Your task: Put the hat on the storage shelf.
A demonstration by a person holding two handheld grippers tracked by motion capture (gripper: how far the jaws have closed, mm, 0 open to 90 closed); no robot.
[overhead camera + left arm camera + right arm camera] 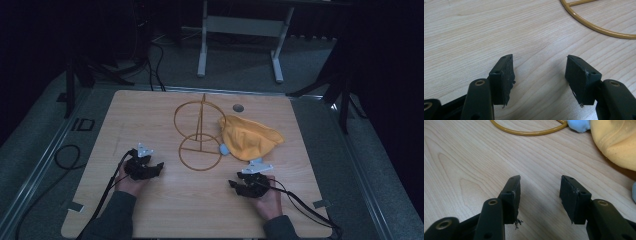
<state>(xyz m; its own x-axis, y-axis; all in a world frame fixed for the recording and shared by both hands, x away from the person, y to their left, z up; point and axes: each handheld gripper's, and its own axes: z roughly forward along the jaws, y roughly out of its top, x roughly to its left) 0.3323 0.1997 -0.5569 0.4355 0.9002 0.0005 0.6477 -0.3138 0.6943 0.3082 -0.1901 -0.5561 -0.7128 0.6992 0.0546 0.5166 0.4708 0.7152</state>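
Looking down from the high view, I had both grippers parked on the near half of the wooden table (150,210), one to each side of the wire stand (199,131), and nothing was in either of them. The left gripper (147,169) sat low over bare wood with its jaws spread wide; its own view showed only table grain between the pads (504,79), with an arc of the stand's base ring (596,28) curving past ahead and to the right. The right gripper (248,186) stood much the same, jaws well apart and empty, pads (572,198) over plain wood.

I judged this a ready posture: hands kept near my edge of the table so the stand and the yellow cloth hat (249,141) stayed unobstructed, and jaws pre-opened so either could go straight in for a pinch.

The hat was the thing nearest my right gripper, lying slumped on the table just beside the stand's base ring on its right, close enough that I could not tell whether they touched. Its long axis ran roughly left to right across the table, tilted a little, with the fuller end toward the stand and the narrower end tapering toward the right edge. A small pale blue piece (224,149) lay at its stand-side end, next to the ring. In the right gripper view the hat's yellow edge (616,142) lay ahead and to the right of the jaws.

The stand stood upright, its post rising from the base ring to a second ring above.
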